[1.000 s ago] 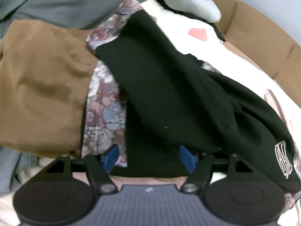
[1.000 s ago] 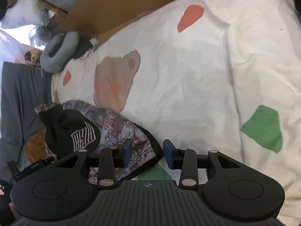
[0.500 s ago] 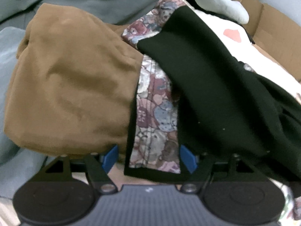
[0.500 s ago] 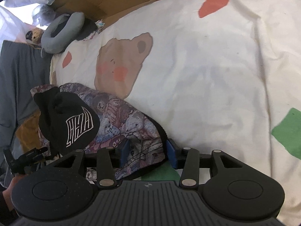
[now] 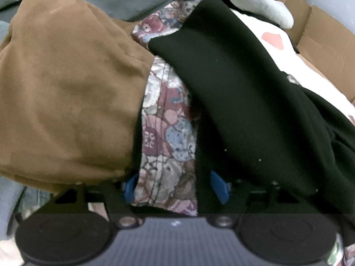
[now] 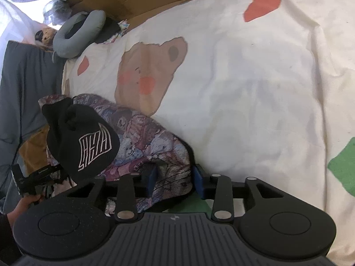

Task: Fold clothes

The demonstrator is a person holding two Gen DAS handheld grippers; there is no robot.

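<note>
Blue-padded right gripper (image 6: 175, 180) stands partly open, with the bear-patterned woven garment with black lining (image 6: 144, 137) between its pads; the left gripper (image 5: 175, 187) likewise straddles the garment's edge, on the cream bear-print sheet (image 6: 244, 77).

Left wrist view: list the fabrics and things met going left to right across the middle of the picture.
Brown garment → bear-patterned fabric running down between the left claw's fingers → black fabric → white bedsheet with a red patch → cardboard at the right edge.
</note>
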